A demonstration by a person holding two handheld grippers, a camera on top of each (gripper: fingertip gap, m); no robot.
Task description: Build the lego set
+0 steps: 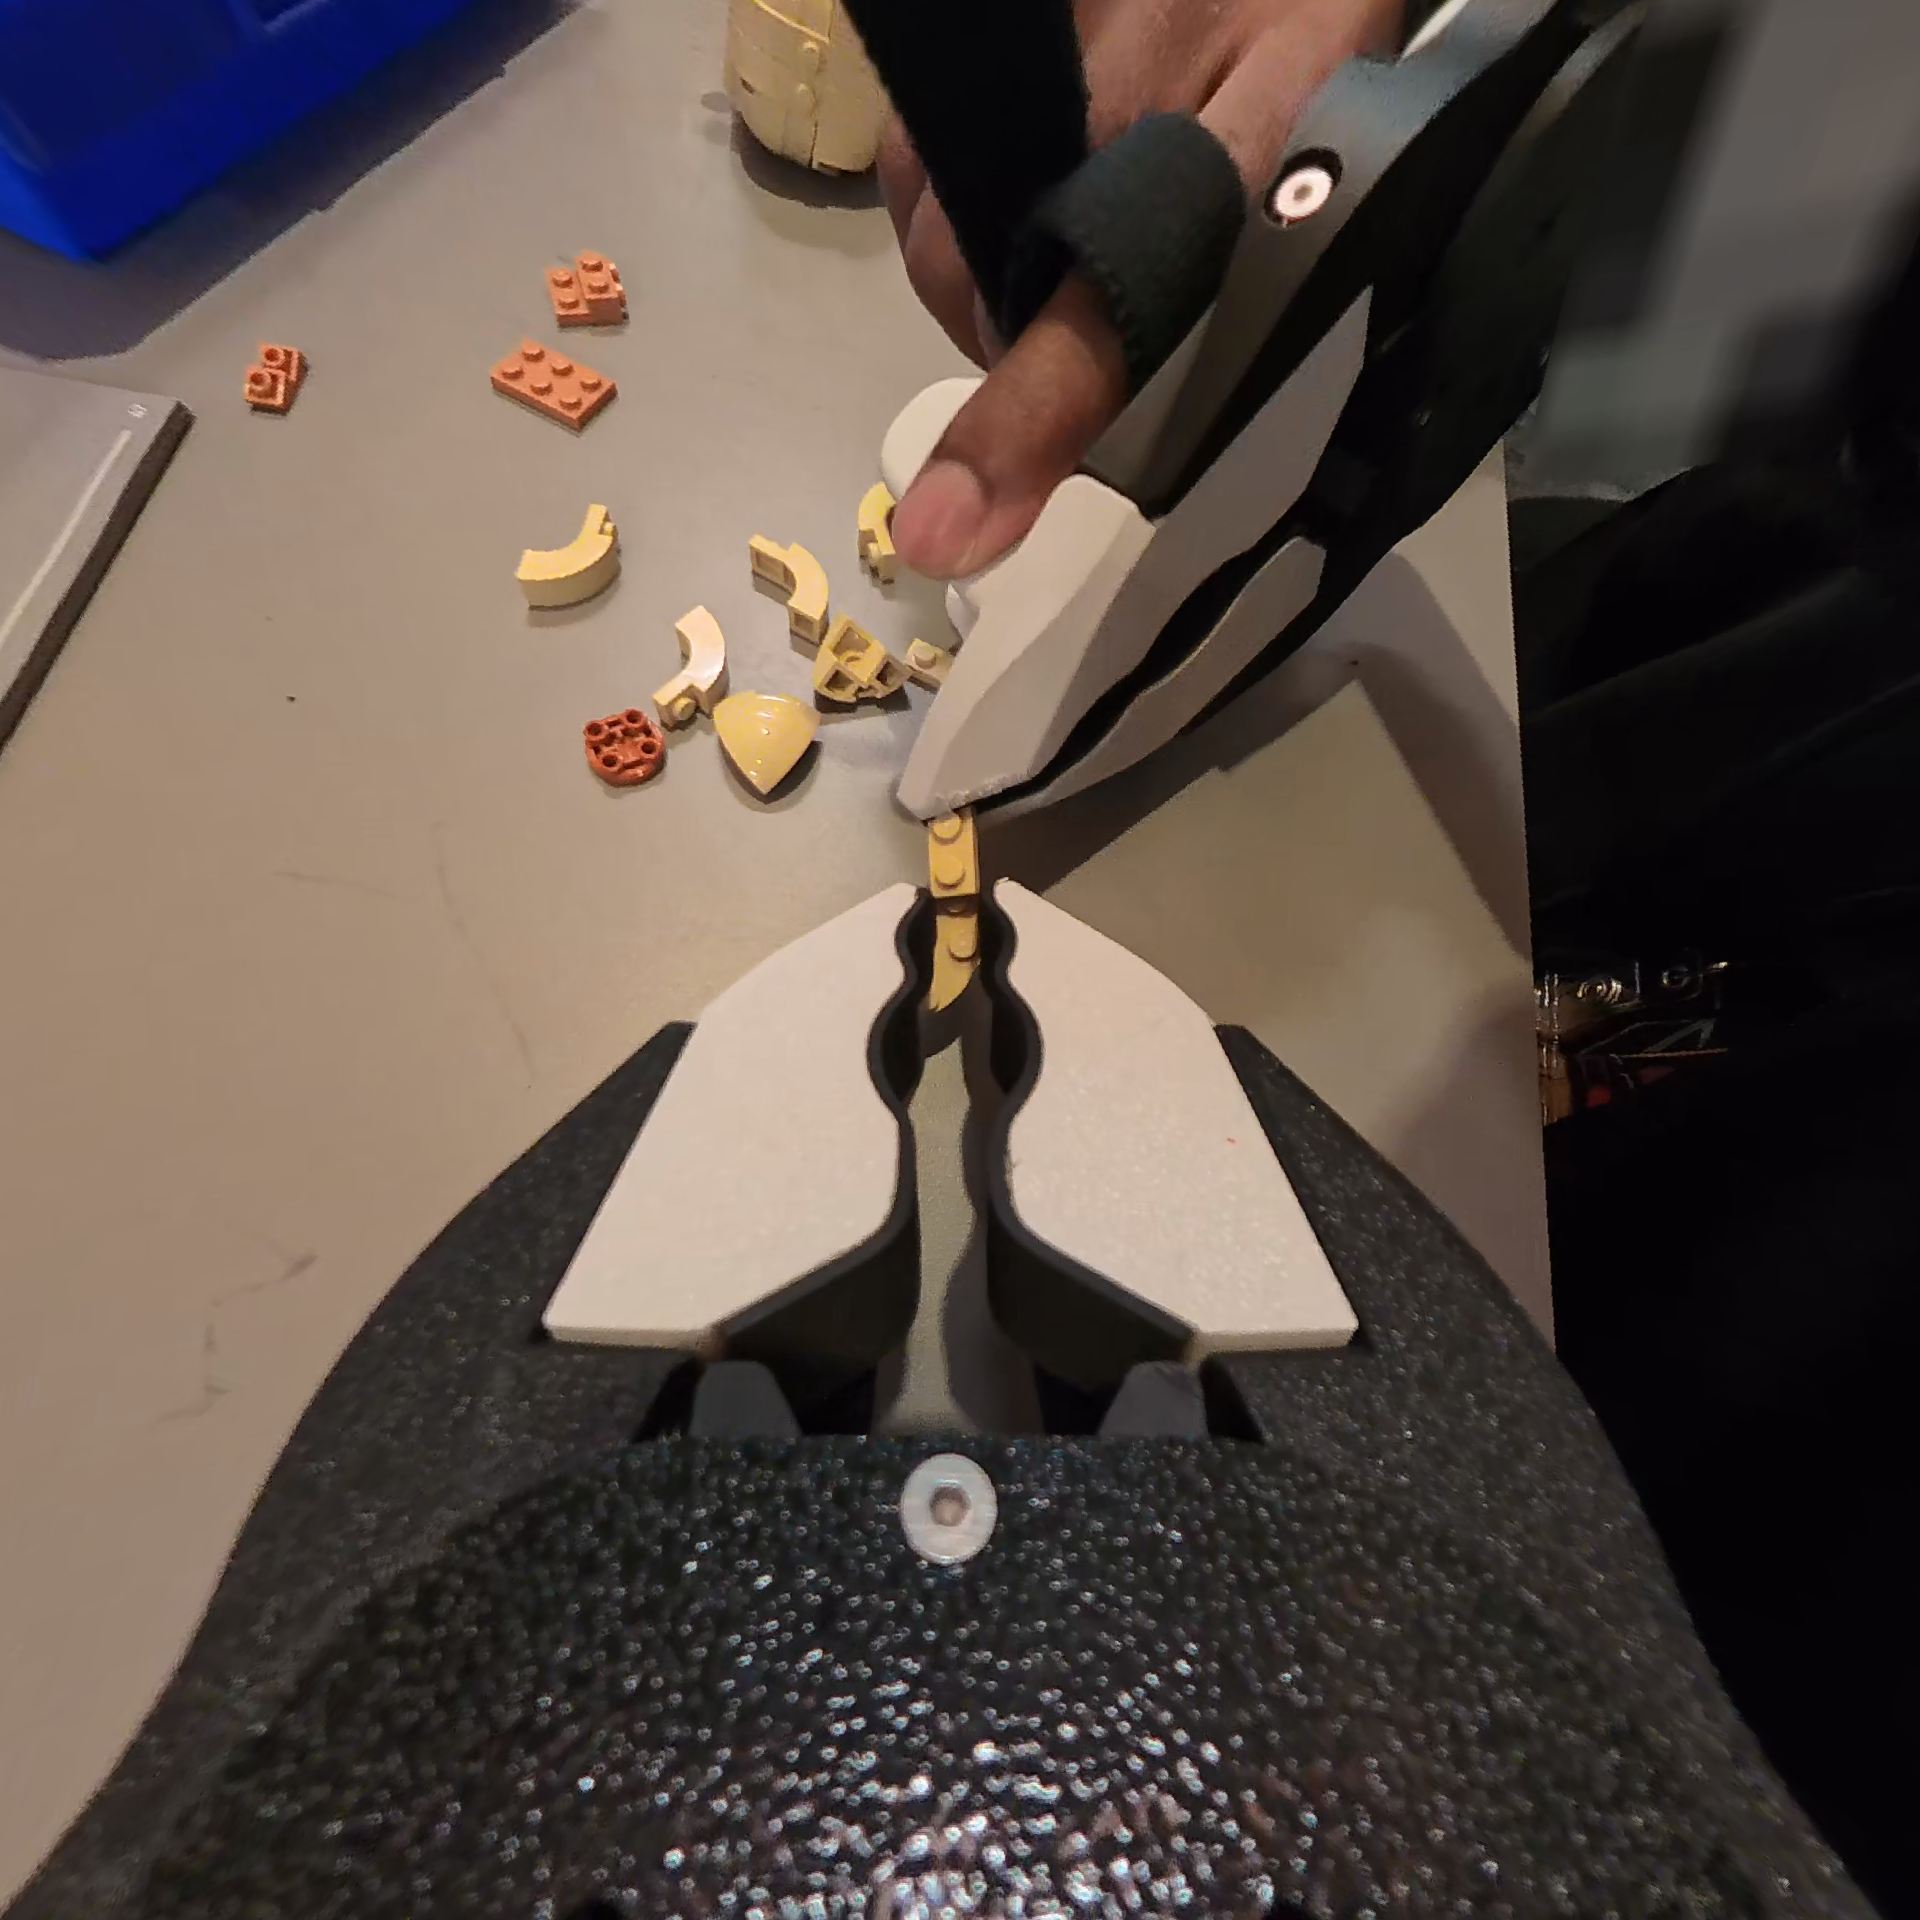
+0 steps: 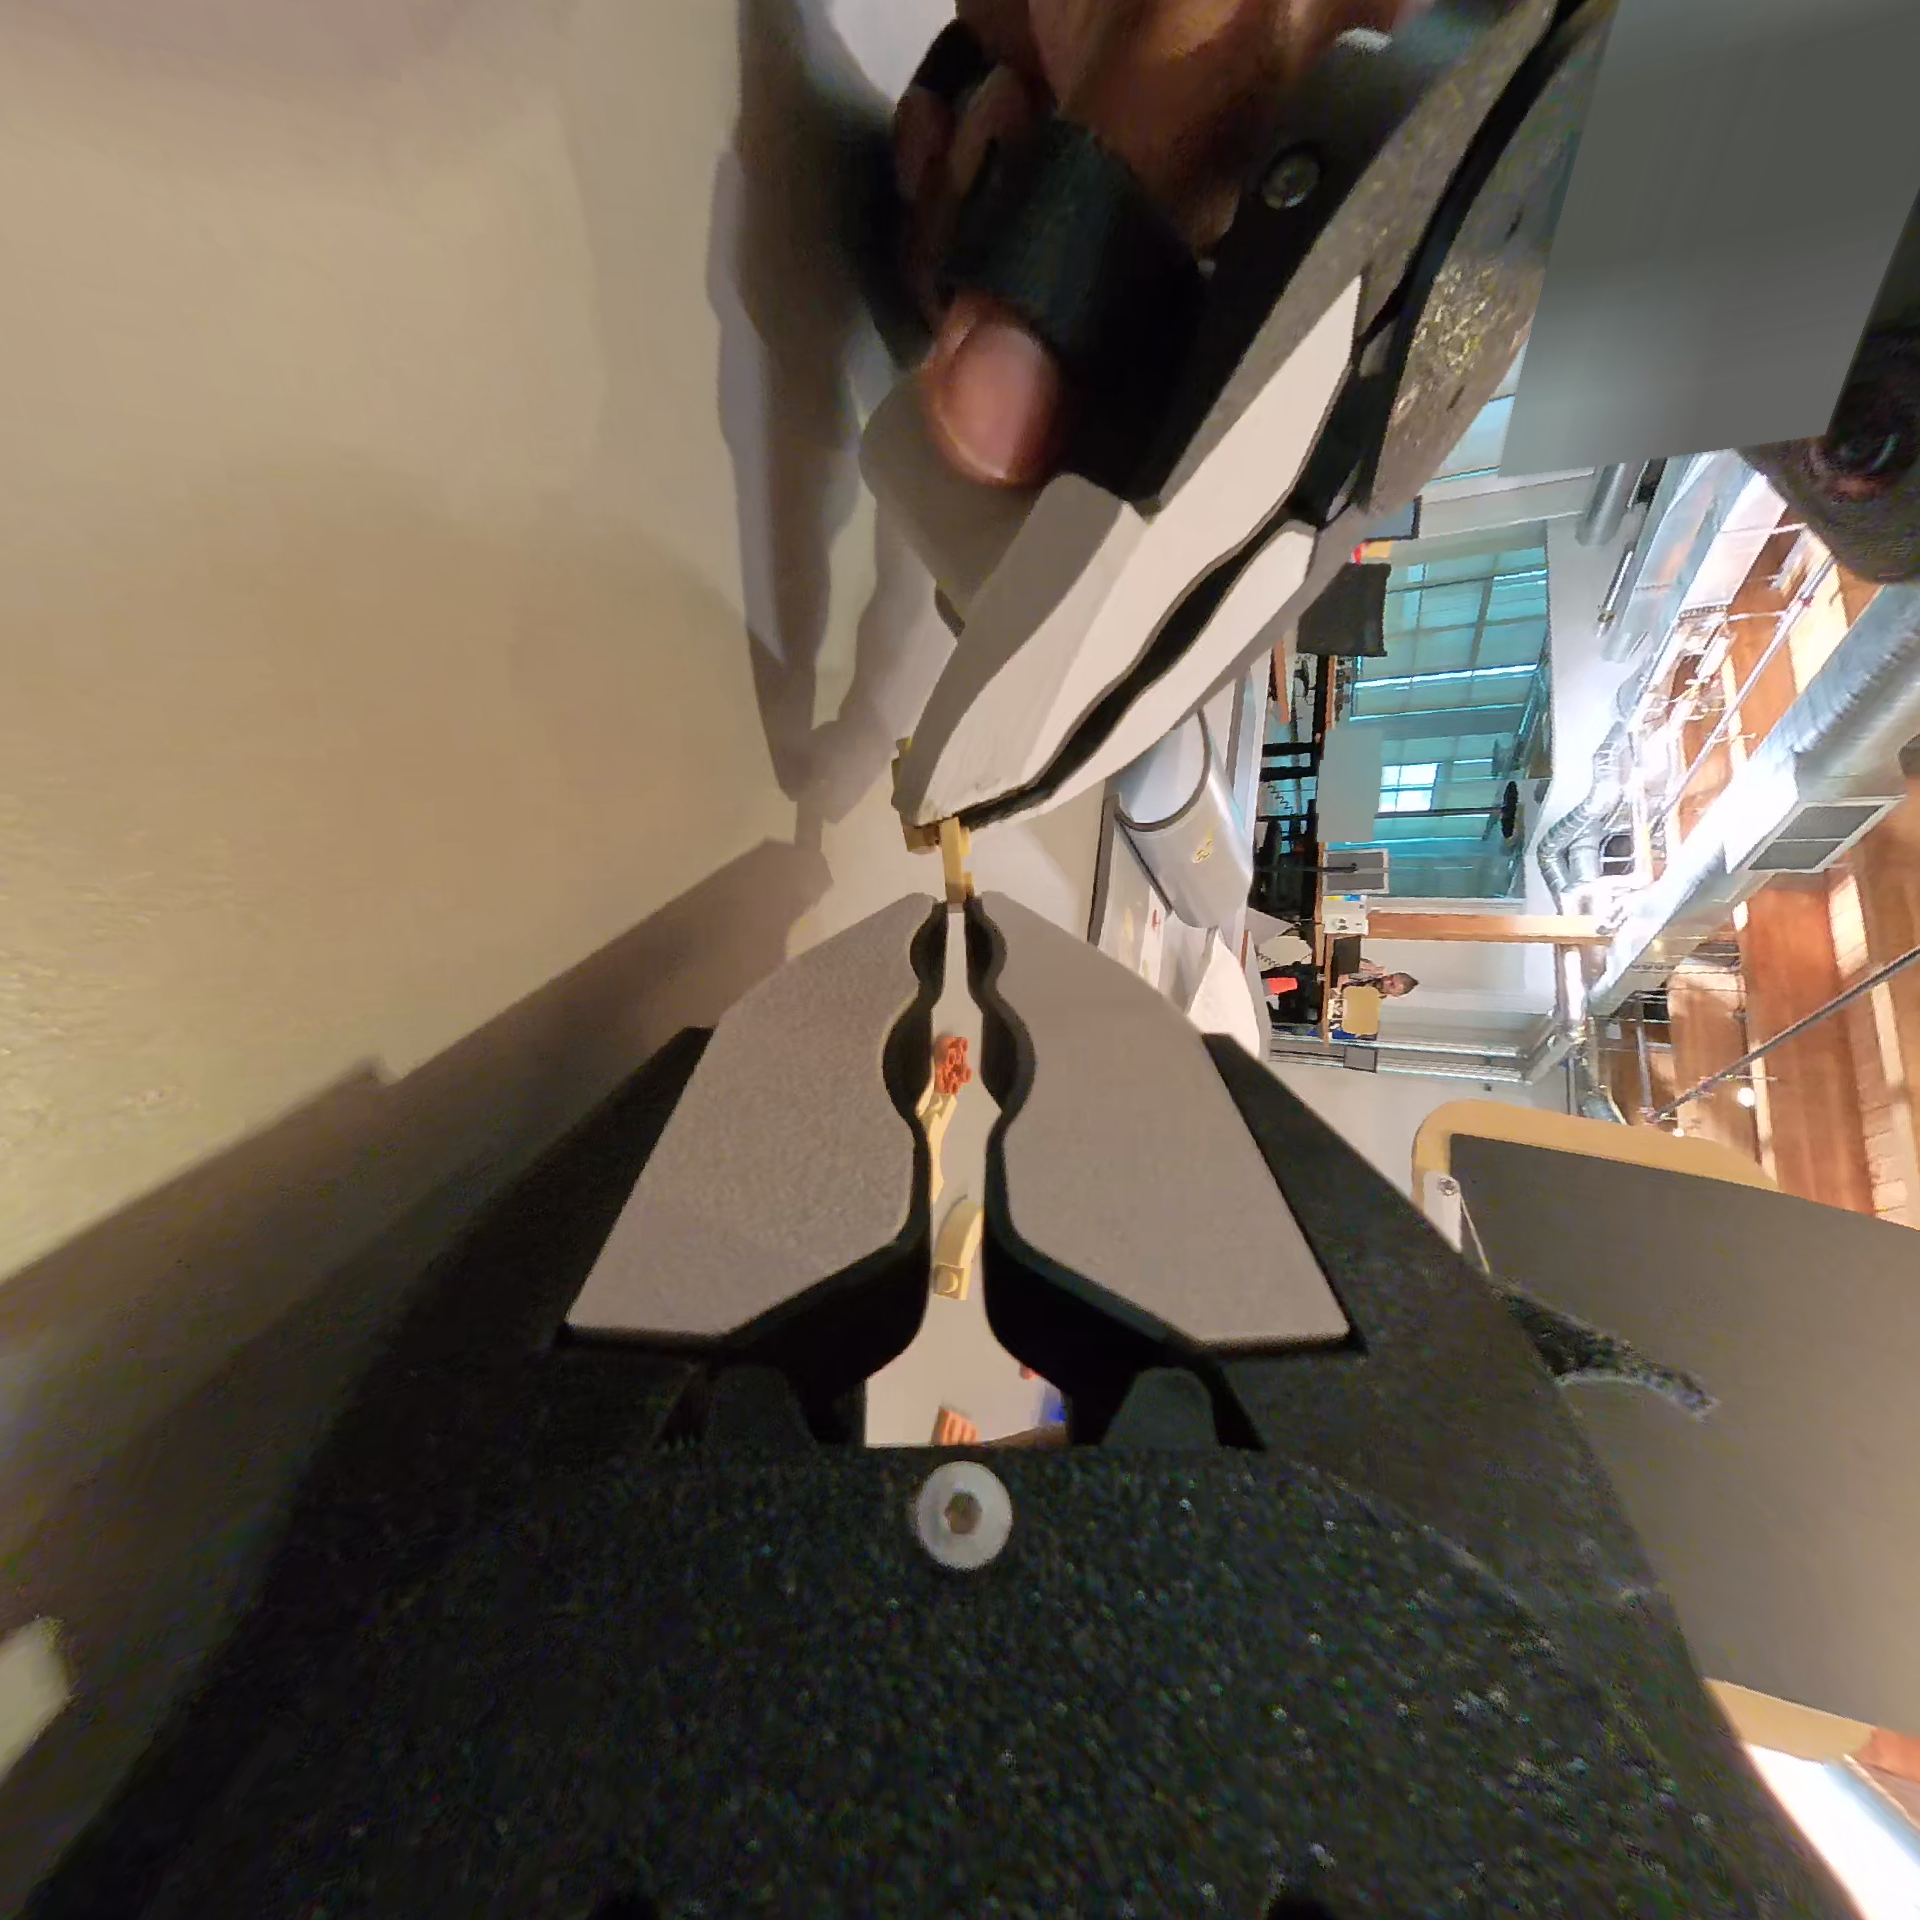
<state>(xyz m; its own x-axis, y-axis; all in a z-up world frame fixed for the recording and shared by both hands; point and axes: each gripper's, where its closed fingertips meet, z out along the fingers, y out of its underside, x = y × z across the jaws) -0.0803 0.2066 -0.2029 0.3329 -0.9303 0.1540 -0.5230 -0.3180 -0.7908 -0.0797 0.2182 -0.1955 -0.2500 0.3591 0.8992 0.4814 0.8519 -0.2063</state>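
Both grippers (image 1: 954, 896) (image 2: 957, 906) on tan plates (image 1: 950, 868).

No legible text or labels anywhere.

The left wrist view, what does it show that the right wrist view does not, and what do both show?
Only the left wrist view: the grey table with loose tan and brown bricks spread out, a blue bin, and a tan built model.
Only the right wrist view: a pale wall and a workshop room behind; a few bricks show only through the gap between its fingers.
Both: the left gripper and the right gripper meet tip to tip, each shut on the same small tan piece.
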